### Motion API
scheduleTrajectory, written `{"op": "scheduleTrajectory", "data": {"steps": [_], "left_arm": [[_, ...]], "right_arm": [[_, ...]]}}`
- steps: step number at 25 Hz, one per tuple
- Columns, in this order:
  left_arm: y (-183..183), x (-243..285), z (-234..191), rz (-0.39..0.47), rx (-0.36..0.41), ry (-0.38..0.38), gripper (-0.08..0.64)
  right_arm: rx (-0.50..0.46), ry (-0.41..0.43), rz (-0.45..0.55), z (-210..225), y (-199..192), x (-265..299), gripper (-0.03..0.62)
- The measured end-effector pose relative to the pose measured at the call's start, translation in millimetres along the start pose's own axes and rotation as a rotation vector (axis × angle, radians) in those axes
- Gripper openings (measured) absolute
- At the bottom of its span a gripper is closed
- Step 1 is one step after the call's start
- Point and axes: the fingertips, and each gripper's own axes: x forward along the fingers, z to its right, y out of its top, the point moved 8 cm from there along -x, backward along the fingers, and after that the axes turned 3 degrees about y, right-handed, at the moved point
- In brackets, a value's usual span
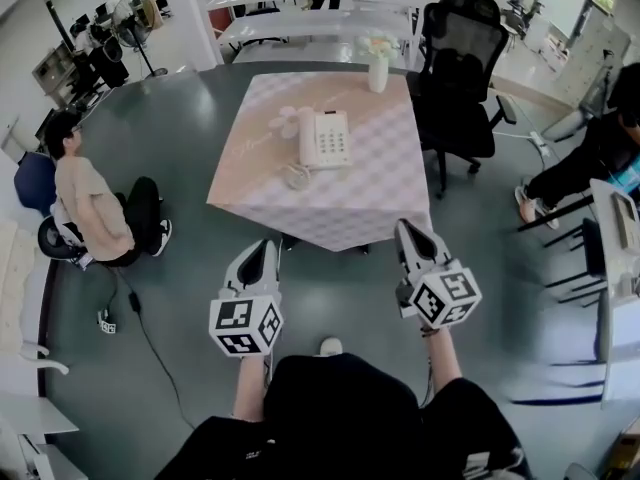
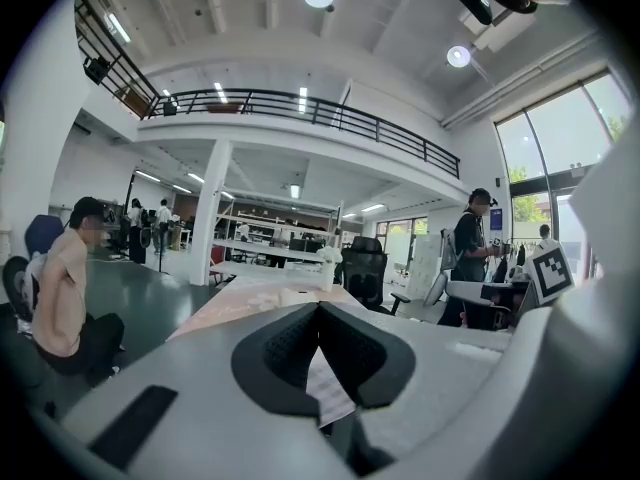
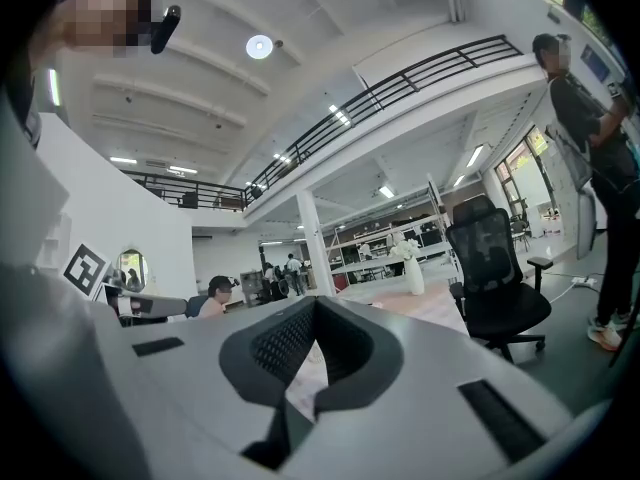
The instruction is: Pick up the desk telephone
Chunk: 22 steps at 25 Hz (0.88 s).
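Tabletop point(image 1: 385, 173) bears desk telephone point(image 1: 326, 140), well beyond left tool point(image 1: 263, 248) and right tool point(image 1: 406, 230).

The grey left claw point(image 1: 262, 253) and right claw point(image 1: 408, 230) bear black-and-white marker cubes point(image 1: 246, 326); the person point(image 1: 340, 408) wears black.

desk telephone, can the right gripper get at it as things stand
Probably not yet: the right gripper, jaws shut, hangs by the table's near edge, the desk telephone mid-table. Nothing blocks the way.
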Motion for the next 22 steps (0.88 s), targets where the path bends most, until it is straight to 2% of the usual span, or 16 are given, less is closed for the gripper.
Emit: {"op": "scheduleTrajectory", "data": {"steps": [6, 16, 22], "left_arm": [[-2, 32, -21, -0.022, -0.018, 0.005, -0.001], [-6, 75, -33, -0.048, -0.024, -0.017, -0.001], [-6, 107, -39, -0.057, -0.04, 0.01, -0.001]], "right_arm": [[-0.002, 0.0, -0.014, 7, -7, 38, -0.008], [0.007, -0.02, -0.064, 29, -18, 75, -0.008], [0.005, -0.024, -0.086, 53, -20, 104, -0.008]]}}
